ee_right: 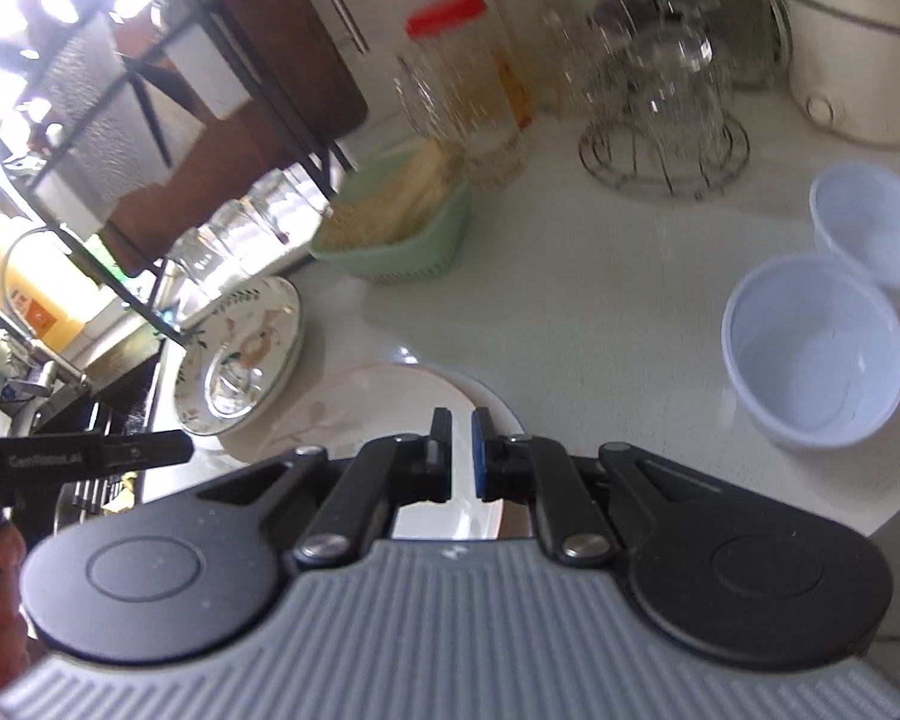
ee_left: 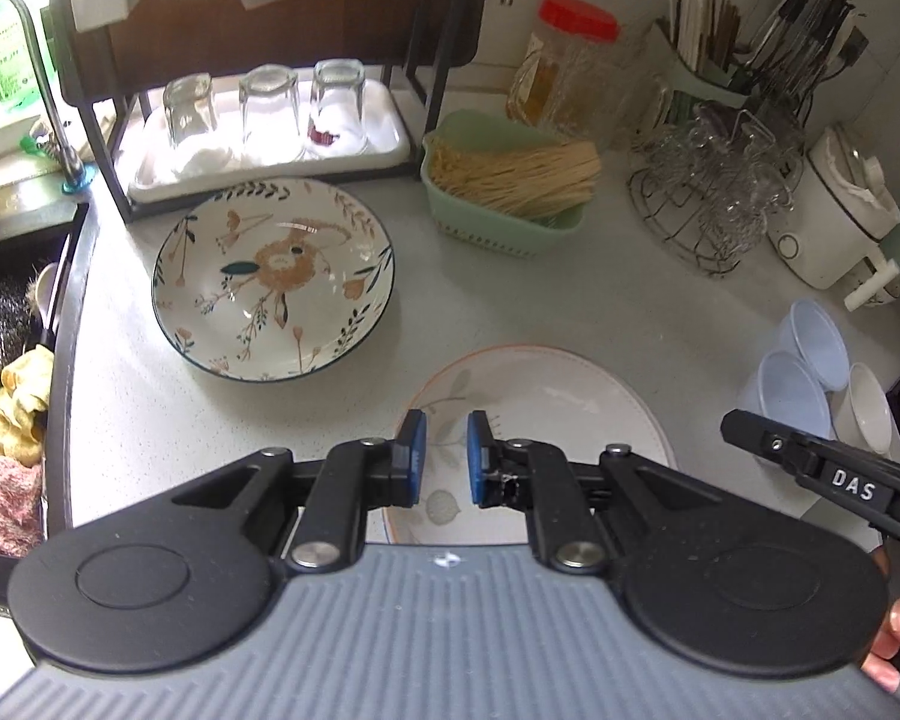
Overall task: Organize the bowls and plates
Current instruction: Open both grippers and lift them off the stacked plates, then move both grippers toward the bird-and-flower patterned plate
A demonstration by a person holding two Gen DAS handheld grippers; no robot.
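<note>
A deep floral plate sits on the white counter near the sink. A pale plate with a leaf pattern lies flat near the front edge. My left gripper hovers over this plate's left part, its blue pads a narrow gap apart with nothing between them. My right gripper hangs above the same plate, shut and empty. Two translucent plastic bowls and a small white bowl stand at the right. Each gripper's side shows in the other view.
A green basket of sticks, a red-lidded jar, a wire glass holder and a white cooker line the back. A rack with upturned glasses stands back left. The sink with cloths is at left.
</note>
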